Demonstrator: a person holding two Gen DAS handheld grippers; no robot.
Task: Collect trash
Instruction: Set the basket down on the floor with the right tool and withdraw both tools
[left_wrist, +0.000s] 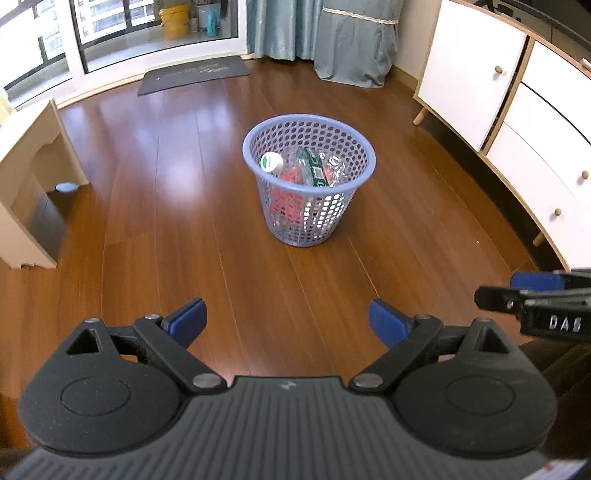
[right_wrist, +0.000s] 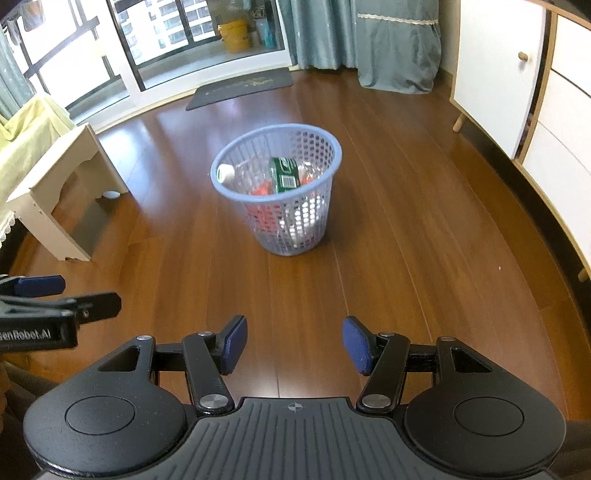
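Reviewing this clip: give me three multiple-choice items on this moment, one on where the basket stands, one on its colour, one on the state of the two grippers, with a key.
1. Where does the waste basket stand?
A. on the wooden floor
B. on the white cabinet
C. on the door mat

2. What colour is the basket?
A. red
B. light blue
C. black

3. How are the left gripper and right gripper?
A. both closed on bottles
B. one holds a bottle
C. both open and empty

Key: 1 A, bare floorboards surround it; 2 B, its perforated wall is light blue; 3 C, only floor shows between each pair of pads.

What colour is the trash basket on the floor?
Light blue-purple perforated plastic basket, clearest in the left wrist view.
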